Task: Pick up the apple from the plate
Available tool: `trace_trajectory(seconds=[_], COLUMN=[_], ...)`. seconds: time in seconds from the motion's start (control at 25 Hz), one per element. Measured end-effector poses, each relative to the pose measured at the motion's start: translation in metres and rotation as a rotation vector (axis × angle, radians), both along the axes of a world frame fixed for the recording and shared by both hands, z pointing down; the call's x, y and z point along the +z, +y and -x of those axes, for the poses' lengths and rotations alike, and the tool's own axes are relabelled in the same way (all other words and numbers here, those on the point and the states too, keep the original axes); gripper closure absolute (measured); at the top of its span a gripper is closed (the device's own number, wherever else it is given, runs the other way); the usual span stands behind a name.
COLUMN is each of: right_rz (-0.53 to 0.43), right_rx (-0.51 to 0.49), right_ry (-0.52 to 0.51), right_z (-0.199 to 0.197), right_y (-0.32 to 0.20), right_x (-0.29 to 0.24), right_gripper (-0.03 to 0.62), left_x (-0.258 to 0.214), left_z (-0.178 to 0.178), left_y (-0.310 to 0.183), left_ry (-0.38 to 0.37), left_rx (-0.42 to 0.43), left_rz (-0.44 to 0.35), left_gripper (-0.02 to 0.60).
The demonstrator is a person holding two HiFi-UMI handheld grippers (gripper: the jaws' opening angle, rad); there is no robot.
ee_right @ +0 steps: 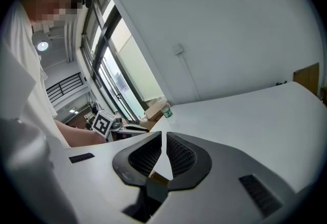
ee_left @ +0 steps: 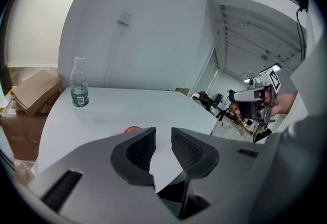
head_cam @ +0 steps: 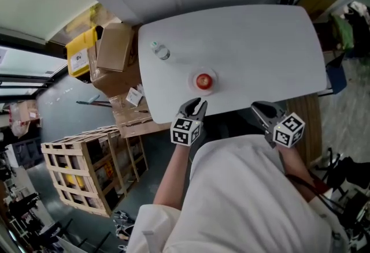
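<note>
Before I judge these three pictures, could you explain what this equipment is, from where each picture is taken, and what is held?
There is no robot: a person holds a two-jaw gripper in each hand. The head view looks down from a camera on the person's head; the other two cameras ride on the grippers. On the white table stand a plastic bottle and a plate with a red apple. The left gripper has its jaws slightly apart, the right gripper almost together; both hold nothing.
</note>
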State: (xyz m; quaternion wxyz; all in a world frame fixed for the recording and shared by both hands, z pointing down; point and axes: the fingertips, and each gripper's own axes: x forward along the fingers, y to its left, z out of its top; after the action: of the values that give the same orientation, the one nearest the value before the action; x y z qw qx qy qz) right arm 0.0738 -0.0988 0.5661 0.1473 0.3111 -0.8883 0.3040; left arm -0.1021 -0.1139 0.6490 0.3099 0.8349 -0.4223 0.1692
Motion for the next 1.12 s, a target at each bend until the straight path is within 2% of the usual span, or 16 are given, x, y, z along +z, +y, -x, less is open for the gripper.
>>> trace_trajectory(seconds=[0.28,0.52,0.72,0.88,1.12], right_rz=[0.023,0.059,0.094,0.128,0.169], right_rx=[-0.122,-0.182,-0.218,-0.253,-0.304], right_ry=[0.037,0.046,0.044,0.043,0.055], right_z=[0.001,0.001,0.006,0.011,0.013], right_y=[-0.032,-0.056,-0.070,-0.080,-0.091], right_x=[0.013,0.027,0.039,0.049,0.062], right_gripper=[0.548,0.547,0.548,0.548,0.548], left_x=[0.022,0.049,0.076,0.104,0.127], left_z=[-0.009,-0.011,-0.004,-0.002,-0.003], left_y=[-0.027,-0.045,-0.060,-0.065,-0.070], left_ry=[-0.030,-0.063,-0.140,-0.190,-0.191], left_rx=[-0.050,-0.087,-0.143,-0.164,-0.197], left_rz=[0.046,0.100,0.098,0.122,0.200], left_gripper=[0.436,0.393,0.370,0.305,0.229])
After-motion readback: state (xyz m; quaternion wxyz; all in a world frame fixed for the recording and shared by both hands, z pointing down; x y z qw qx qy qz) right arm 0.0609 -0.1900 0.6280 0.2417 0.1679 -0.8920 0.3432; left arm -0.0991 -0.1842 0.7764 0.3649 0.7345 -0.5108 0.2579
